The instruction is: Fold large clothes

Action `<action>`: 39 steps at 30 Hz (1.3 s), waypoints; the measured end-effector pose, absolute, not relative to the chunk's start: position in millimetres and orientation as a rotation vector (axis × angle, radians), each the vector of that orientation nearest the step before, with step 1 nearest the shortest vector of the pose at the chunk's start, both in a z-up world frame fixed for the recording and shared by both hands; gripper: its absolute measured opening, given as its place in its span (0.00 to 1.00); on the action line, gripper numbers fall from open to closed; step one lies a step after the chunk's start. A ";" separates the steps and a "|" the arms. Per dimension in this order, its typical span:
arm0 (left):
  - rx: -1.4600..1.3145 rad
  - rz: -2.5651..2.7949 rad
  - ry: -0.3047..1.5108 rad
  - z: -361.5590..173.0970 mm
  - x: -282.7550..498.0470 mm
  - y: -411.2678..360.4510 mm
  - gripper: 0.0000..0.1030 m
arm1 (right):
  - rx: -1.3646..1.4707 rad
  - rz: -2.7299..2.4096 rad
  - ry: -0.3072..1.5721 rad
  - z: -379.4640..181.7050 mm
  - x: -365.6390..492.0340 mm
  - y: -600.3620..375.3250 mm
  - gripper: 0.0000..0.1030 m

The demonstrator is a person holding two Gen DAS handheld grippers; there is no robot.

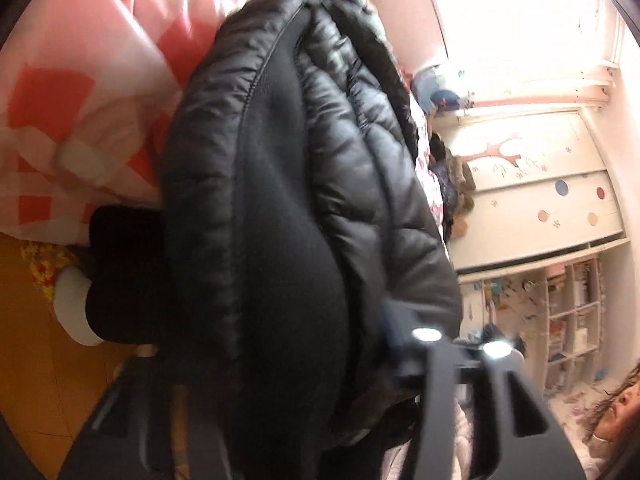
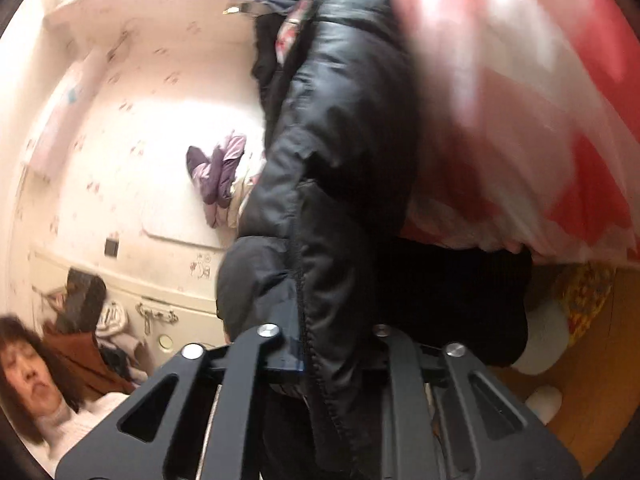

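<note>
Puffer jacket [image 1: 304, 184] hangs in the air beside the bed edge [image 1: 80, 216], clamped by left gripper [image 1: 320, 376] and right gripper [image 2: 332, 340]. Judged bulky, soft, slippery-shelled; seams and hems give surest purchase.

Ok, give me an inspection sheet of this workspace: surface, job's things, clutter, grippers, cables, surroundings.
Surface: bed with a red-and-white checked quilt; orange floor below.
Job's things: black puffer jacket, bunched and hanging upright between the two grippers.
Clutter: purple garment crumpled on the far bedding; clothes heap by the wall.
Grippers: left gripper has jaws closed on the jacket; right gripper has jaws shut on the jacket's zipper edge.
Cables: nothing seen.
Surroundings: wardrobe with tree and dot decals, cluttered shelf unit, person beside the bed.
</note>
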State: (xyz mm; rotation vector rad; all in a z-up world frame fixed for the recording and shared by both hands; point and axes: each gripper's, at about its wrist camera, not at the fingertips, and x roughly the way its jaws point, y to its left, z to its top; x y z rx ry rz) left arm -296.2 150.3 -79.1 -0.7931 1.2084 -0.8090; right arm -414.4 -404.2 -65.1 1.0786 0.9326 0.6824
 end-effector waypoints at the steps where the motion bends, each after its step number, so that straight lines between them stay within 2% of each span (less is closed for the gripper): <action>1: -0.791 -0.794 1.175 -66.0 -301.8 150.9 0.21 | 1.067 0.698 0.901 -53.9 -415.1 -401.7 0.10; 4: -0.773 -0.822 1.075 -25.7 -313.9 148.6 0.13 | 1.048 0.731 0.825 -25.1 -420.8 -402.1 0.09; 10: -0.697 -0.954 0.953 40.4 -337.0 139.9 0.11 | 0.973 0.822 0.749 31.4 -450.9 -396.9 0.09; 14: -0.690 -0.966 1.030 18.2 -346.8 162.4 0.11 | 0.996 0.835 0.829 15.2 -476.6 -395.1 0.10; 17: -0.761 -0.937 1.103 -21.1 -344.6 181.5 0.12 | 1.059 0.808 0.963 -26.6 -487.5 -389.3 0.12; 20: -0.858 -0.898 1.127 -53.1 -350.3 194.2 0.13 | 1.126 0.804 0.984 -52.9 -496.4 -387.6 0.12; 23: -0.907 -0.913 1.050 -43.6 -357.0 199.9 0.13 | 1.174 0.880 0.805 -35.4 -499.2 -388.8 0.12; 26: -0.933 -0.960 0.928 -9.4 -353.2 199.1 0.13 | 1.187 0.971 0.567 2.4 -492.6 -396.8 0.12; 29: -0.943 -0.992 0.831 23.1 -343.2 197.2 0.13 | 1.188 1.016 0.419 32.3 -469.8 -401.0 0.12; 33: -0.996 -1.015 0.717 53.2 -320.4 195.6 0.13 | 1.175 1.040 0.315 60.0 -438.6 -408.6 0.12; 39: -1.078 -0.976 0.612 77.6 -264.8 196.3 0.13 | 1.166 1.005 0.260 95.9 -390.2 -414.0 0.12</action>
